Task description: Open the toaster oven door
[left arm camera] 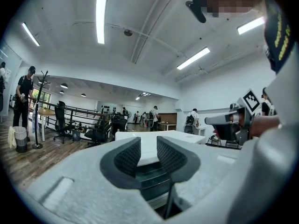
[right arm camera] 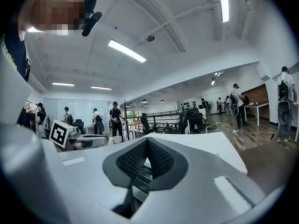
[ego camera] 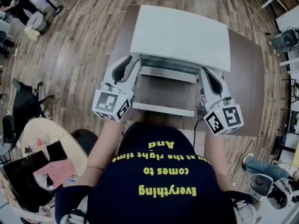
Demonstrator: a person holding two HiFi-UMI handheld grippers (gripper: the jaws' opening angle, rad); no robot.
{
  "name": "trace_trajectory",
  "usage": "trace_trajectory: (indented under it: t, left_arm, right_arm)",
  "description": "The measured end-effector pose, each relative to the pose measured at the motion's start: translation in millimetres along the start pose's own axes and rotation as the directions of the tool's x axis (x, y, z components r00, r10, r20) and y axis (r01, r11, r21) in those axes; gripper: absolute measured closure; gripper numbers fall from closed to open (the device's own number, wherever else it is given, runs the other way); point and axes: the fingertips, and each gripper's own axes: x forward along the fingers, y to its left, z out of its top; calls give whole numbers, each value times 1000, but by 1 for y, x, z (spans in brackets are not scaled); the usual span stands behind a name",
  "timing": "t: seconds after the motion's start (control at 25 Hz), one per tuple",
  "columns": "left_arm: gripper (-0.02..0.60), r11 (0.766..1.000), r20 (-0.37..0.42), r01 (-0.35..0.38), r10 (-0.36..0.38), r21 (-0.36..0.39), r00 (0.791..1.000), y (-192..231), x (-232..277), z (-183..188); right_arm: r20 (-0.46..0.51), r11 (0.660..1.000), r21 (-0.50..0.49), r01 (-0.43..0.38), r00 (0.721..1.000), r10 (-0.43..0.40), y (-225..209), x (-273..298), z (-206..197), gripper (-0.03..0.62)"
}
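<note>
**Inspector A:** Nearest first. Who holds the tools?

**Inspector B:** A person in a dark shirt [ego camera: 163, 181] with yellow print, one gripper per hand. The left gripper [ego camera: 133, 63] is at the person's eleven o'clock. Its claw is slightly spread, with nothing between the pads. The right gripper [ego camera: 205, 73] is at one o'clock, claw pressed together and empty.

**Inspector A:** And the appliance?

**Inspector B:** The white toaster oven [ego camera: 180, 34] is at twelve o'clock on a brown table [ego camera: 245, 78]. Its door [ego camera: 163, 92] lies folded down, near level, with the handle bar [ego camera: 163, 109] toward the person. The grippers flank the door, tips by the oven's front corners. I cannot confirm contact.

**Inspector A:** Beyond that?

**Inspector B:** Wood-plank floor [ego camera: 79, 41] all round. Farther off there are other people [right arm camera: 115, 118] and office chairs [left arm camera: 61, 121].
</note>
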Motion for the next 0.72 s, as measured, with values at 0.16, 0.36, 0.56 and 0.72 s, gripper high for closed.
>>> trace_trajectory:
  t: [0.16,0.36,0.56,0.72]
  left_arm:
    - [474,1000,-1,-2,2,0,1000,-1,2,-2]
    - [474,1000,-5,-3,3,-2,1000,1,1,-2]
    - [474,1000,-9,4,-4,-5,1000,-1,2,-4]
    - [474,1000,-12,3,-4,-8,1000,-1,1,-4]
  right_arm:
    - [-7,1000,-8,-5,1000,5,0,3,-4,582]
    - [-8,1000,-10,-2,1000,2,0,5,-6,583]
    - [-20,1000,-11,-5,1000,4,1,5,-10,582]
    - [-27,1000,-10,-5,1000,5,1,5,-11,582]
